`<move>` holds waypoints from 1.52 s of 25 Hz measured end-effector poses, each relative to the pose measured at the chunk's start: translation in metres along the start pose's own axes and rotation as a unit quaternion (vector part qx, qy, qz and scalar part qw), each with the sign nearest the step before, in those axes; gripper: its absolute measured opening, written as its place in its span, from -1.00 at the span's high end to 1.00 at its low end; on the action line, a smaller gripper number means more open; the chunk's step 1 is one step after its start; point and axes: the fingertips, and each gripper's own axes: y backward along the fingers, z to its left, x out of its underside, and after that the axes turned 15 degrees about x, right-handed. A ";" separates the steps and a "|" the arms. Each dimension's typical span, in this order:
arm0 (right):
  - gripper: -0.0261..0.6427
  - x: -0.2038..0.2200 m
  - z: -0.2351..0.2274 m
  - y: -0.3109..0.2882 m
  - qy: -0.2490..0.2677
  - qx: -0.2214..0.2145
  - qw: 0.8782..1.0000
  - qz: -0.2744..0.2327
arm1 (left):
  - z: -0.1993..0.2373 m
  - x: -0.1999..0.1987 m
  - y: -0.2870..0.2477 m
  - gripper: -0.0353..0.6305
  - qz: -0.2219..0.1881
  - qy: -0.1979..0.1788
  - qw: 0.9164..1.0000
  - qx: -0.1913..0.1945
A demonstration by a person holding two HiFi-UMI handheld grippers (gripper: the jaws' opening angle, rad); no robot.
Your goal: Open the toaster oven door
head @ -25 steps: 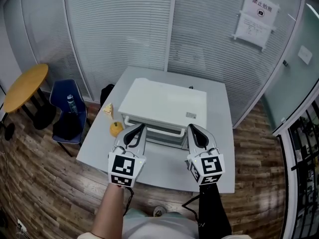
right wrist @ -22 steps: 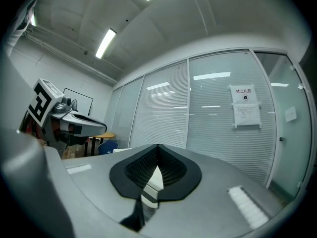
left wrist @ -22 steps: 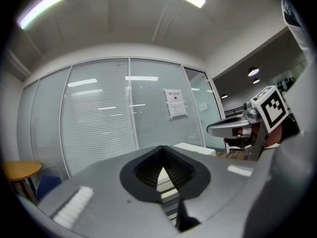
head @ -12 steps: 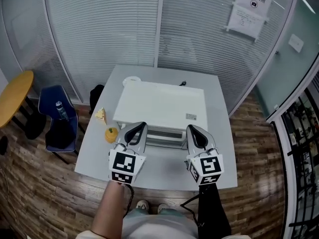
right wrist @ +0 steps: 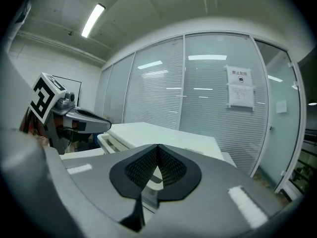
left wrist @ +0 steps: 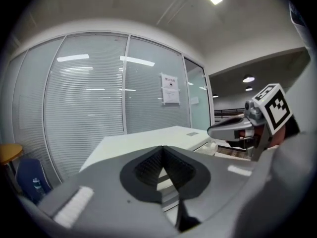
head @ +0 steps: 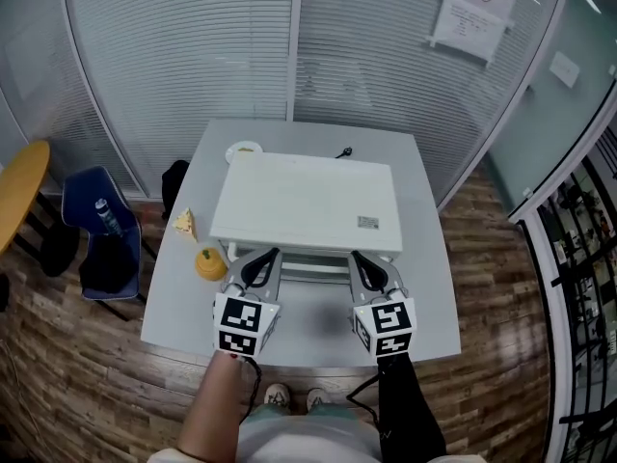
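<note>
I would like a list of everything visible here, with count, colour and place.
White box-shaped toaster oven: one, white, middle of table.
Grey square table: one, grey, under oven.
Orange round object: one, orange, table's left edge.
Yellow wedge: one, yellow, behind orange object.
Blue chair: one, blue, left of table.
White paper notice: one, white, on glass wall.
Left gripper: one, grey-black, shut, at oven's front.
Right gripper: one, grey-black, shut, at oven's front.

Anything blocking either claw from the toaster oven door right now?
Nothing visible. The left claw and right claw hang just before the toaster oven door, both shut. The orange fruit sits off to the left, out of the path.
</note>
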 end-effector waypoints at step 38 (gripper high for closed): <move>0.92 0.061 0.023 0.009 -0.025 0.036 0.996 0.073 | -0.010 0.067 0.004 0.72 0.033 0.042 0.998 0.015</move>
